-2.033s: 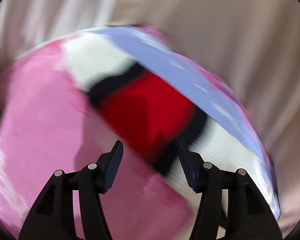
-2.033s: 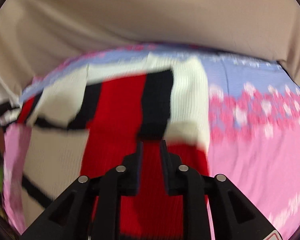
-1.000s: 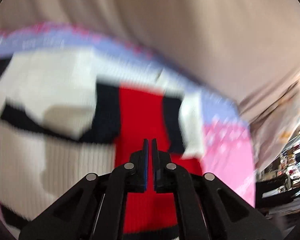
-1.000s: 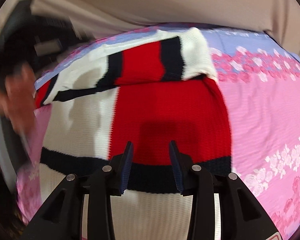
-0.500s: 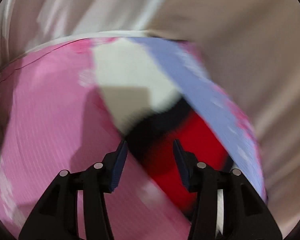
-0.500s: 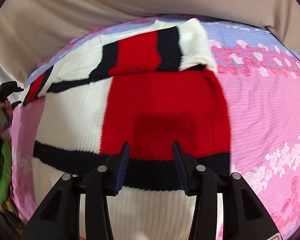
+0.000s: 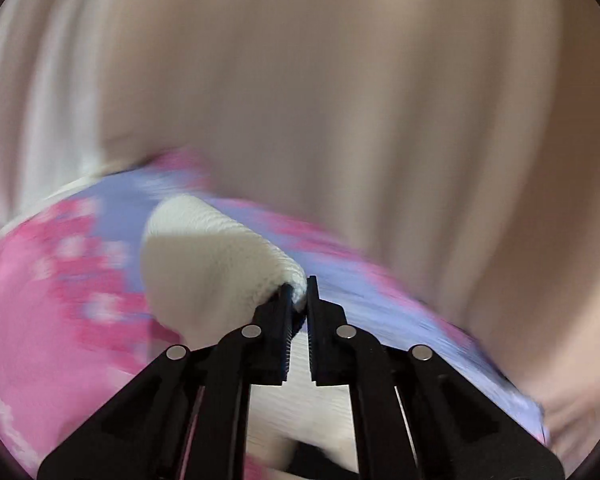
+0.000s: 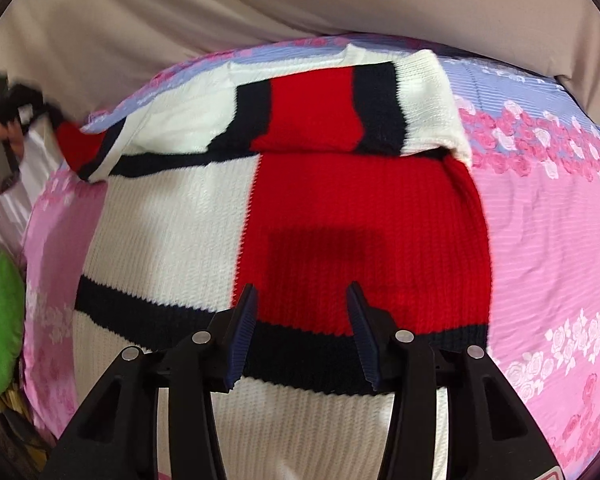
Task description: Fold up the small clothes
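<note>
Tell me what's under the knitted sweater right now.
The sweater lies on a pink floral bedsheet, which shows around it on both sides. Its folded-over sleeve covers its top part. Whatever lies directly beneath the sweater is hidden.

A bed in a pink flowered sheet (image 8: 548,240); a red, white and black sweater (image 8: 340,208) covers centre to nine o'clock.

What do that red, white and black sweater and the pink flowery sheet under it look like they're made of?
The sweater looks like chunky knitted yarn, wool or acrylic; rows of ribbed stitches show, with a soft matte surface. The sheet seems a thin woven cloth, perhaps cotton or polyester, smooth with printed roses and fine stripes.
</note>
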A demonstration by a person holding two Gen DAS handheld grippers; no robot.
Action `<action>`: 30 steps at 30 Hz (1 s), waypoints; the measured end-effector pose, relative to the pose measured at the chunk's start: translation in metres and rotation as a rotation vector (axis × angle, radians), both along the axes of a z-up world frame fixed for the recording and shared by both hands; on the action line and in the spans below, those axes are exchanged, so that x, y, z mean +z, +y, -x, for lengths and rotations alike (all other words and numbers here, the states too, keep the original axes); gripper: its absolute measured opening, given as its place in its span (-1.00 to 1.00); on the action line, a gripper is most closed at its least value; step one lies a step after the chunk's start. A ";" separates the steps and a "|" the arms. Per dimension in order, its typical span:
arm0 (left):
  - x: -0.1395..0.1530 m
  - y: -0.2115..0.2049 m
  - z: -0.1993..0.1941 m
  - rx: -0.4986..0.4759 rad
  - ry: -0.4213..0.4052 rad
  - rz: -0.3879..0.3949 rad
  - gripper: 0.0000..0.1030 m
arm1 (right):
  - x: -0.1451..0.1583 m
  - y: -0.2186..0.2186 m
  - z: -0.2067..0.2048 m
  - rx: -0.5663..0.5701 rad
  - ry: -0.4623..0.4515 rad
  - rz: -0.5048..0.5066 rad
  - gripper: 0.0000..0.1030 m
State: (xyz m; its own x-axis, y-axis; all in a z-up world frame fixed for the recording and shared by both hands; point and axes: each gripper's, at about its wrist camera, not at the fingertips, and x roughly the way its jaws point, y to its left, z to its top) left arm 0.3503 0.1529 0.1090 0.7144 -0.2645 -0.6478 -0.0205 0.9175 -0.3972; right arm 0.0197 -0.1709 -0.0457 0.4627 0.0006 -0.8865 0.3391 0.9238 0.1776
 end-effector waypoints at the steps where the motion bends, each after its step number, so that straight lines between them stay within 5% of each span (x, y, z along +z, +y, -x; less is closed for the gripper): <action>1: 0.008 -0.042 0.015 -0.099 -0.017 0.024 -0.89 | 0.000 -0.003 0.002 -0.010 -0.002 -0.002 -0.11; 3: 0.005 -0.101 0.042 -0.244 0.004 0.052 -0.88 | -0.002 -0.014 0.007 -0.040 -0.008 -0.011 -0.11; 6: -0.040 -0.198 0.090 -0.467 0.101 0.022 -0.80 | -0.004 -0.029 0.016 -0.079 -0.009 -0.019 -0.11; 10: -0.101 -0.244 0.142 -0.546 0.268 -0.019 -0.68 | -0.002 -0.047 0.032 -0.118 -0.016 -0.009 -0.11; 11: -0.104 -0.236 0.152 -0.522 0.278 0.008 -0.55 | -0.001 -0.052 0.037 -0.129 -0.018 -0.003 -0.05; 13: -0.106 -0.206 0.167 -0.450 0.287 0.056 0.10 | -0.001 -0.061 0.042 -0.143 -0.016 -0.002 -0.01; 17: -0.117 -0.119 0.173 -0.225 0.296 0.073 0.12 | 0.001 -0.069 0.030 -0.123 -0.026 0.007 0.00; 23: -0.150 -0.027 0.133 0.087 0.408 0.256 0.12 | 0.015 -0.068 -0.055 -0.058 -0.127 -0.104 0.18; 30: -0.173 -0.029 0.107 0.148 0.498 0.402 0.11 | 0.011 -0.061 -0.164 -0.068 -0.095 0.015 0.24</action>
State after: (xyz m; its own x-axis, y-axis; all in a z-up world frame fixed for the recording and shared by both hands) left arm 0.2432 0.1237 -0.0642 0.4020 -0.4770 -0.7816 -0.4050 0.6729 -0.6190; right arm 0.1840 -0.2320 -0.0349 0.5428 -0.0470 -0.8386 0.3836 0.9021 0.1977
